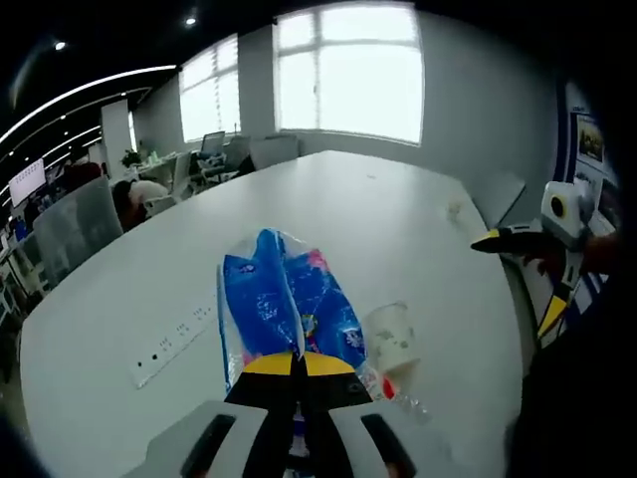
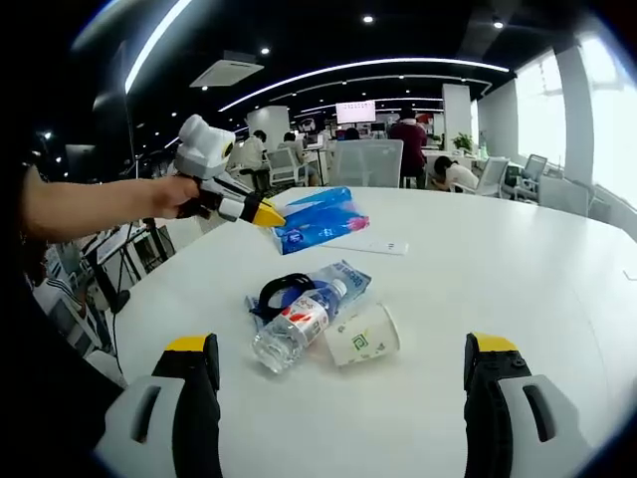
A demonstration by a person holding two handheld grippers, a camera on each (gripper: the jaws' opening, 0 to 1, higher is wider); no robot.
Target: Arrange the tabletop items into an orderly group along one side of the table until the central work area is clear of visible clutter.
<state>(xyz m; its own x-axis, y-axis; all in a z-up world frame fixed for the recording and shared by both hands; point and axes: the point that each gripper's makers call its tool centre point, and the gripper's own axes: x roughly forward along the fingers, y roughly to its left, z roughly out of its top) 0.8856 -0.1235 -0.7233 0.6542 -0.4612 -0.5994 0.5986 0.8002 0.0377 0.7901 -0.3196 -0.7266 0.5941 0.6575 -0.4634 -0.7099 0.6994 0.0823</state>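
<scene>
Gripping a soft, crinkly blue tissue pack by its end, the left gripper lifts it; the right gripper waits, jaws apart, near the bottle and cup.

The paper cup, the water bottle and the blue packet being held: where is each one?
Paper cup [image 2: 362, 336]: right gripper view, on its side wall.
Water bottle [image 2: 296, 326]: right gripper view, on its label.
Blue packet [image 1: 289, 304]: left gripper view, on its wrapper's middle.
</scene>
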